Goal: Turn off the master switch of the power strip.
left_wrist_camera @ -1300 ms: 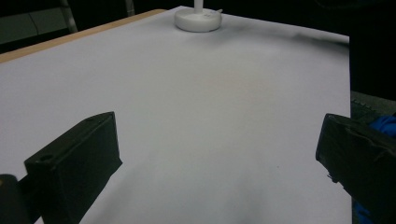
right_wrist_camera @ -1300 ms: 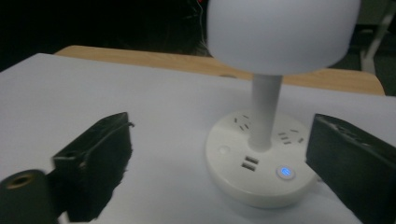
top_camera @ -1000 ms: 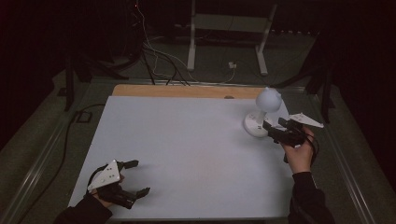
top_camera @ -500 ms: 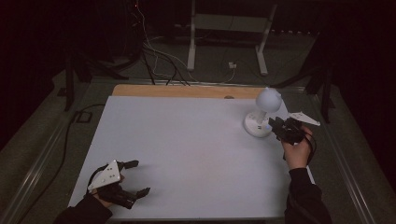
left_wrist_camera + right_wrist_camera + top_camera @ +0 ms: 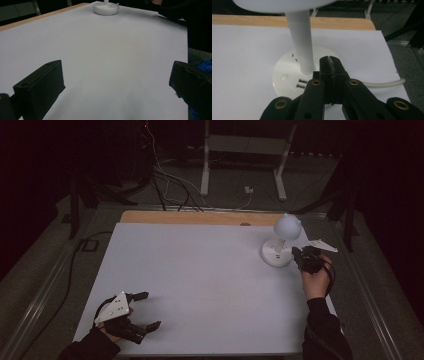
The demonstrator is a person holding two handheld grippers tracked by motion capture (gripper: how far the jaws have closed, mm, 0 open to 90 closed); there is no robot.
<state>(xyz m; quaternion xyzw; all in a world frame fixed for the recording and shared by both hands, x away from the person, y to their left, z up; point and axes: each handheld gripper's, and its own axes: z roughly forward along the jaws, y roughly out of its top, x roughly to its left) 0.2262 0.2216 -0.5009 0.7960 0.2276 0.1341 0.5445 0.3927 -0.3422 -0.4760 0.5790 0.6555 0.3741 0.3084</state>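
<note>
The right gripper point(image 5: 331, 65), jaws just pressed together on nothing, hovers over the lamp's point(image 5: 278, 251) base at the table's point(image 5: 200, 270) far right, perhaps to press its button point(image 5: 284, 76). Off-target, it could shove the lamp. The left gripper point(image 5: 145, 310) rests spread.

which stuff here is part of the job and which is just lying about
In the job: white desk lamp; right gripper, jaws just closed, empty, over the lamp's base.
Lying about: left gripper, open on the table; cables on the floor.
</note>
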